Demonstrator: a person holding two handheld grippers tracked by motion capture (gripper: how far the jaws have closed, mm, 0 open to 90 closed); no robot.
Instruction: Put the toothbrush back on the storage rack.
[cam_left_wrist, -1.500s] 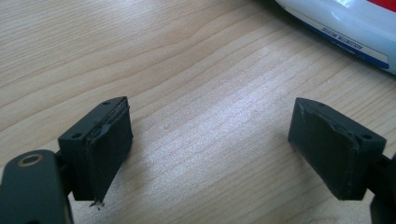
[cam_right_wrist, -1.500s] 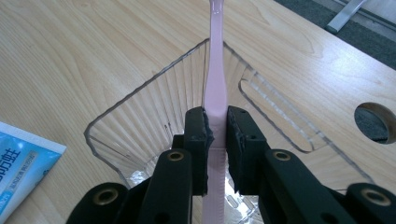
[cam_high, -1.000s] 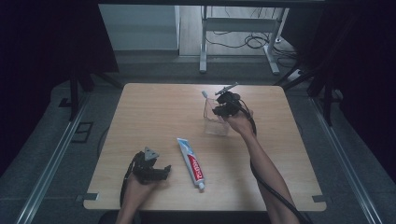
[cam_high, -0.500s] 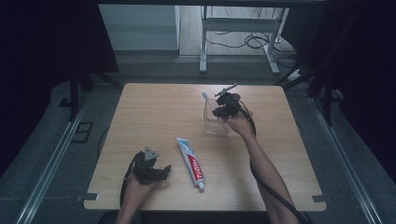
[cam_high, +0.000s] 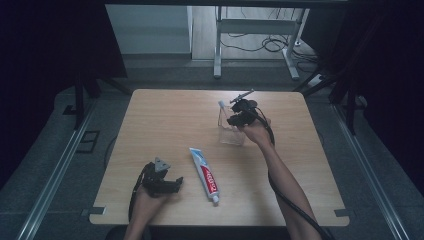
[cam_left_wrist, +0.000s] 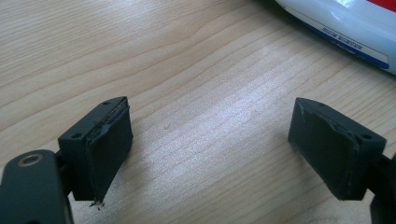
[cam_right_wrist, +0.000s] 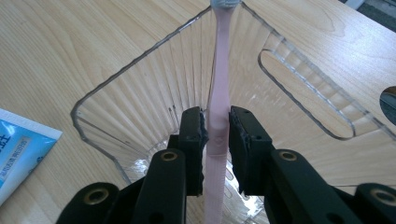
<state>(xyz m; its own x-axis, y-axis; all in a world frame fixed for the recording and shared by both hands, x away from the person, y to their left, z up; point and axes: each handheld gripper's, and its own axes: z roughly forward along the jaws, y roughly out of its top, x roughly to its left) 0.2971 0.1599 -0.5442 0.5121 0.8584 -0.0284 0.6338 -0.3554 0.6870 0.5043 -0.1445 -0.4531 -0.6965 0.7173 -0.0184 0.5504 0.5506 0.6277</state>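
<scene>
The right gripper (cam_right_wrist: 215, 140) had just been easing its grip on the pink toothbrush (cam_right_wrist: 218, 98), already standing in the clear cup (cam_right_wrist: 140, 88); withdrawal remained. The left gripper (cam_left_wrist: 210, 149) rested released on the bench (cam_left_wrist: 187, 56).

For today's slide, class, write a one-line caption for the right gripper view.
Right gripper lowers a pink toothbrush into a clear cup, jaws just easing open.
</scene>
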